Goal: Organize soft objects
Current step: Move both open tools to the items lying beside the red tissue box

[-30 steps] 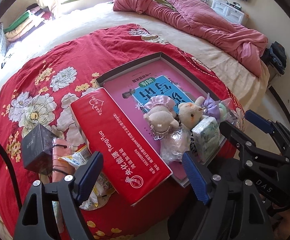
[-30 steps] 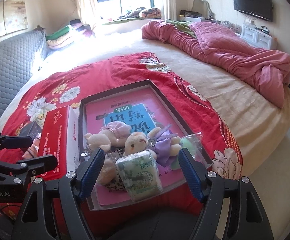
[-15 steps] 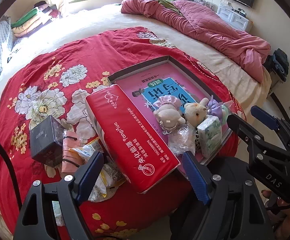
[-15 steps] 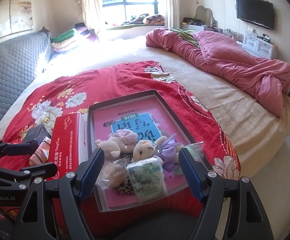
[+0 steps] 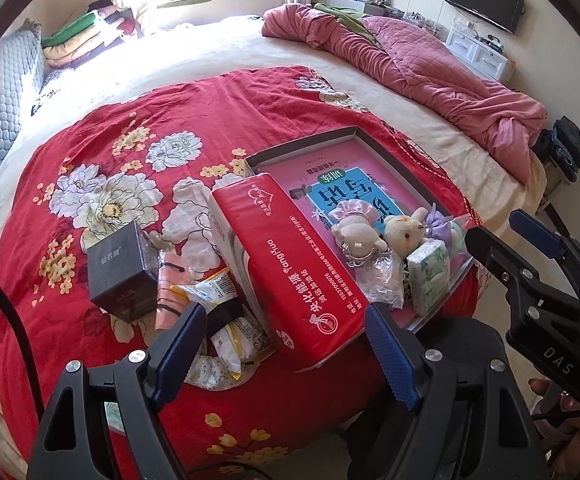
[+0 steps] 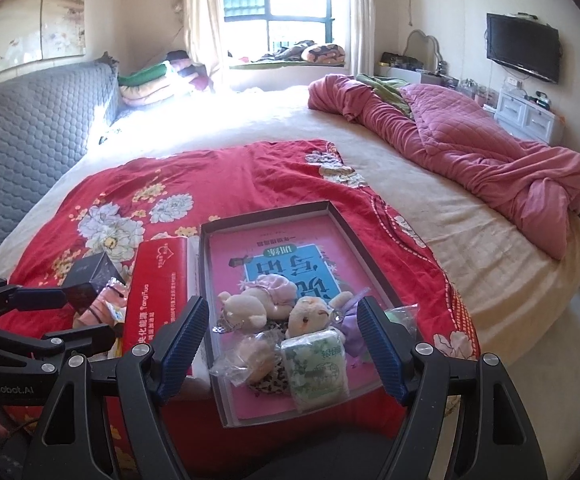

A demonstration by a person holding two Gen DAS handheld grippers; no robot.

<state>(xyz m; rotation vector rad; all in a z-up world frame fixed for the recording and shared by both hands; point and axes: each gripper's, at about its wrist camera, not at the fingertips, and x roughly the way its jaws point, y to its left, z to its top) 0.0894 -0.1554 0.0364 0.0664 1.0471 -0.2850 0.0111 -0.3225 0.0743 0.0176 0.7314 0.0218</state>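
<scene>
A shallow grey box with a pink book in it lies on the red flowered cover. In its near end lie two small plush bears, a green tissue pack, a clear bag and a purple pouch. A red tissue pack lies left of the box. My left gripper is open and empty, back from the red pack. My right gripper is open and empty, back from the box's near end.
A black cube box, a pink striped item and snack packets lie left of the red pack. A bunched pink quilt fills the bed's far right. A grey headboard stands left. The bed edge is close below.
Both grippers have drawn back and risen from the box and red pack, so more of the bed shows. Both stay open. The objects have not moved.
</scene>
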